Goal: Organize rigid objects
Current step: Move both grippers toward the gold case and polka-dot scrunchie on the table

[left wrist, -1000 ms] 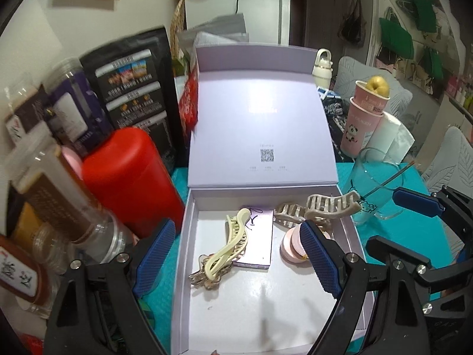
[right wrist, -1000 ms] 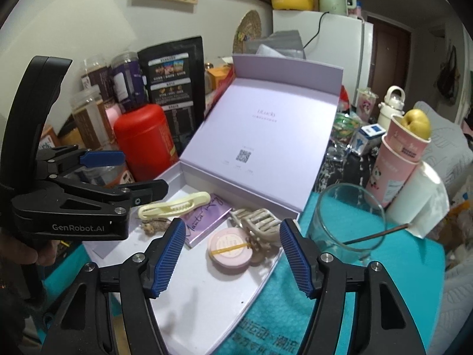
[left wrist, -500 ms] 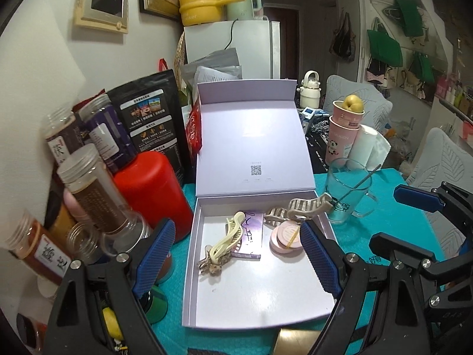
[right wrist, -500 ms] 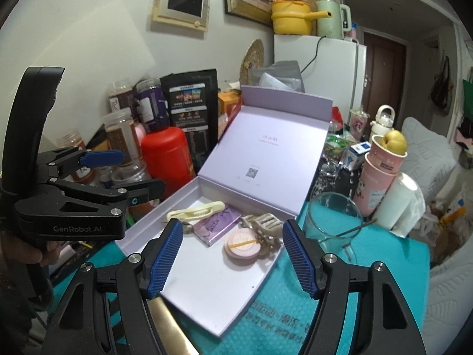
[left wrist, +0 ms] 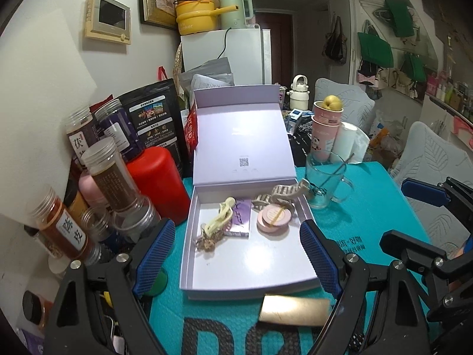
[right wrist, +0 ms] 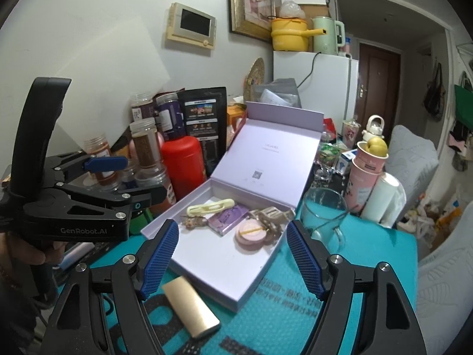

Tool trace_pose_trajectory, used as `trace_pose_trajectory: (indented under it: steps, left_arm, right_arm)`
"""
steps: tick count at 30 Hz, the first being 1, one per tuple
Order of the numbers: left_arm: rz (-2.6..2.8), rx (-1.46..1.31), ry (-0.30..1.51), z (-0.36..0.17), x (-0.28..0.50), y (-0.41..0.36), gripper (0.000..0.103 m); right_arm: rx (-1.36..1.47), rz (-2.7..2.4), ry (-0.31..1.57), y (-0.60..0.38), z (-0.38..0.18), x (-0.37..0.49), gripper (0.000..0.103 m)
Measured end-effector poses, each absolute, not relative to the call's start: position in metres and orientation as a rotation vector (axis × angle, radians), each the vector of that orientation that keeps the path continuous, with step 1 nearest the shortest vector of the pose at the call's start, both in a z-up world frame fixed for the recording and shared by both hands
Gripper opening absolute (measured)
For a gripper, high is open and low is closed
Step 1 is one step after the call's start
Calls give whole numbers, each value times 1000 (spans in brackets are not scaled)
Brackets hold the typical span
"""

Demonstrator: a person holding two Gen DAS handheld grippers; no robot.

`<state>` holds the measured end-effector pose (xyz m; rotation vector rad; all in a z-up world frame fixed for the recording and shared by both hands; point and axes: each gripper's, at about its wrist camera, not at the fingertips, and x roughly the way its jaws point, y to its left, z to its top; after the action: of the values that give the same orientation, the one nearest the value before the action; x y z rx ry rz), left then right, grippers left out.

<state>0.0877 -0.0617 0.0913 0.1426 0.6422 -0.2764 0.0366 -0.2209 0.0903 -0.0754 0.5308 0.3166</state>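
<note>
We hold our left gripper [left wrist: 236, 254] wide apart and empty, above the near end of the open lavender box [left wrist: 245, 278]. Our right gripper [right wrist: 232, 256], jaws opening with nothing between them, hovers over the box's near corner. Inside the box, toward the lid, lie a cream hair clip [left wrist: 220, 219], a purple card [left wrist: 239, 219], a pink compact [left wrist: 273, 217] and a beige claw clip [left wrist: 283, 192]. A gold bar [right wrist: 190, 306] lies just outside the box's front edge.

The left tongs [left wrist: 236, 254] are matte black linkage arms with silver screw heads at the joints, each finger [left wrist: 153, 251] faced with a blue, finely ribbed pad. The right tongs [right wrist: 232, 256] are built the same, black with blue ribbed pads and silver screws. From the right wrist view, the left tongs' body bears white "GenRobot.AI" lettering below a curved black handle.
</note>
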Motion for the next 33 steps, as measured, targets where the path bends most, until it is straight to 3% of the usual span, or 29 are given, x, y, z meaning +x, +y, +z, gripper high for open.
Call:
trace_pose_trajectory:
  steps: [19, 33]
  left_arm:
    - [-348, 115, 703, 56, 26, -54, 87]
    - [-386, 106, 790, 11, -1, -52, 87]
  right_arm:
    - [-64, 322, 574, -215, 53, -30, 78]
    - [-41, 325, 678, -214, -5, -47, 76]
